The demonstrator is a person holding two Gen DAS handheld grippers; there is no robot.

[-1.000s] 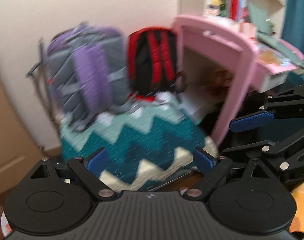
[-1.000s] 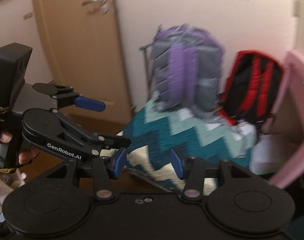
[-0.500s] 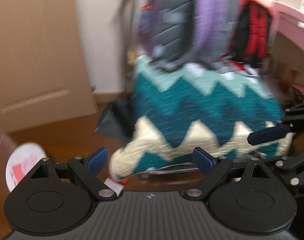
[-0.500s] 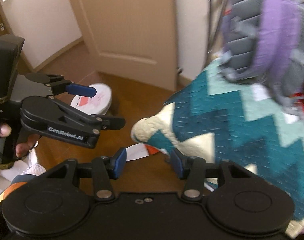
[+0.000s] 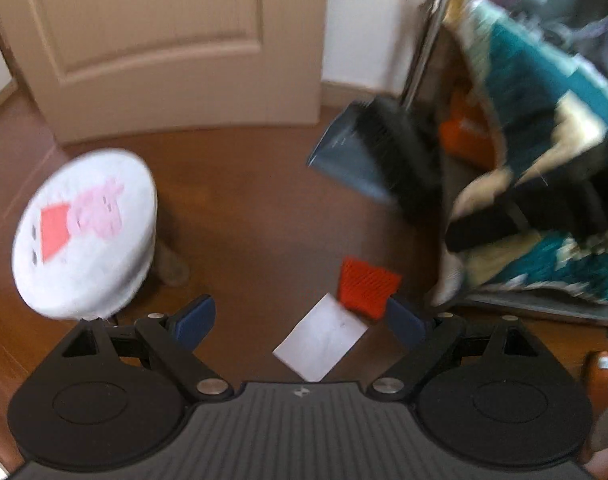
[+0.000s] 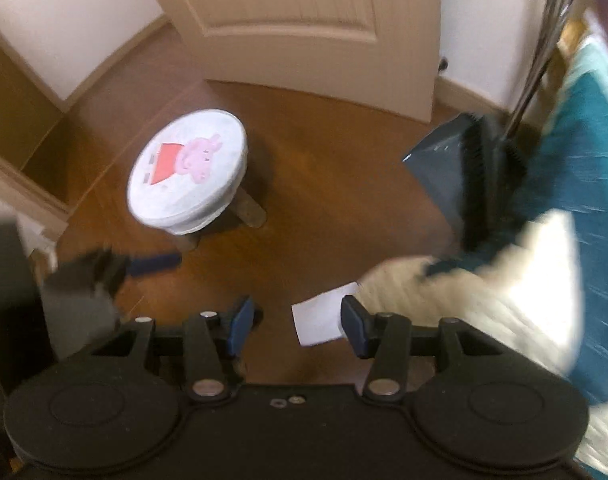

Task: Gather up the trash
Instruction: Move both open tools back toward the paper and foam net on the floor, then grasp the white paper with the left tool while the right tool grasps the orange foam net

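hovering above a brown wood floor (image 5: pixel 243 208), the left gripper (image 5: pixel 299 320) has its blue-tipped fingers (image 5: pixel 193 318) spread wide with nothing between them. a white sheet of paper (image 5: pixel 320 338) lies flat on the floor in the gap, and a crumpled red scrap (image 5: pixel 366 286) touches its far corner, just ahead of the right-hand finger. the right gripper (image 6: pixel 295 324) is also spread and empty, with the same paper (image 6: pixel 320 318) beside its right finger. further out stand a small round stool (image 5: pixel 83 232) with a cartoon pig on its seat, a dark dustpan (image 5: pixel 344 156) and black brush (image 5: pixel 404 160), a teal-and-cream zigzag blanket (image 5: pixel 544 88) at right, and a beige door (image 5: pixel 163 40) behind.
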